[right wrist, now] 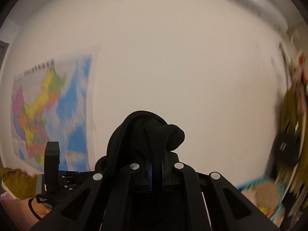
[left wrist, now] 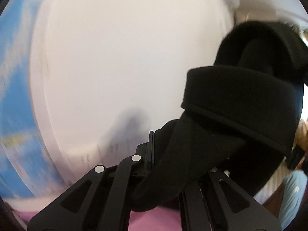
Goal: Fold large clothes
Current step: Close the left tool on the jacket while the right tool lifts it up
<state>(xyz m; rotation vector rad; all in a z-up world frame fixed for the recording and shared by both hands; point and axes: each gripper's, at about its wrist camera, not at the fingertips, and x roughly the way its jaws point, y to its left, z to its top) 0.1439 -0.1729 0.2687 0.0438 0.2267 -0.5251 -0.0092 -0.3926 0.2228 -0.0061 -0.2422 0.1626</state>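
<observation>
Both grippers, left (left wrist: 154, 163) and right (right wrist: 156, 171), clamp the black garment (left wrist: 240, 104) up against the wall (right wrist: 173, 57). We judge folding not started.

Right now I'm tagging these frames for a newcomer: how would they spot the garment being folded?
Start at the pale wall with the coloured map. In front of it, the right gripper has its jaws shut on bunched black cloth. It is the only soft, pure black thing, fuzzy-edged, unlike the hard gripper.
</observation>
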